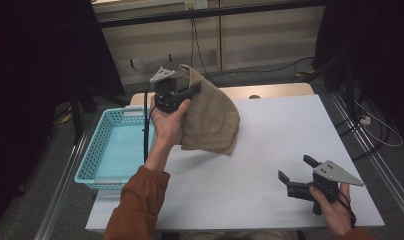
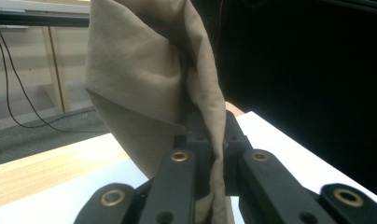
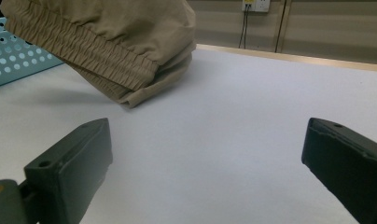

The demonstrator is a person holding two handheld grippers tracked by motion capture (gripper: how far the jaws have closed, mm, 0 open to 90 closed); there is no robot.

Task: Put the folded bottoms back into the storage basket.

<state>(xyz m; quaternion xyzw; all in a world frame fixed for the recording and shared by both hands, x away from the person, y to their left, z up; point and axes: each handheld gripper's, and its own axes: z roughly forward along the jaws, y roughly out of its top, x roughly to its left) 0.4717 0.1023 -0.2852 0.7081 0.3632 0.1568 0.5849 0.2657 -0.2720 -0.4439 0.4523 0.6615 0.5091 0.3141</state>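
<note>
cloth pinched and lifted by left gripper; right gripper spread and idle

we find the left gripper [image 1: 192, 91] raised above the far left part of the table [image 1: 270, 150], just beyond the basket [image 1: 97, 150]. its jaws are pressed together on a fold of the tan cloth [image 1: 210, 112]; in the left gripper view the cloth [image 2: 149, 84] runs down between the two black jaws and stands up in front of them. the cloth hangs from that pinch, bunched and draped to the right of the left hand [image 1: 169, 122], with its lower edge at the table surface; we cannot tell whether it touches. in the right gripper view an elastic hem of the cloth [image 3: 107, 46] shows low over the white top, the basket [image 3: 14, 58] behind it.

the right gripper [image 1: 295, 175] sits low at the near right corner of the table, held in the right hand [image 1: 335, 202], well apart from the cloth. its jaws are spread wide, with bare table between them.
</note>
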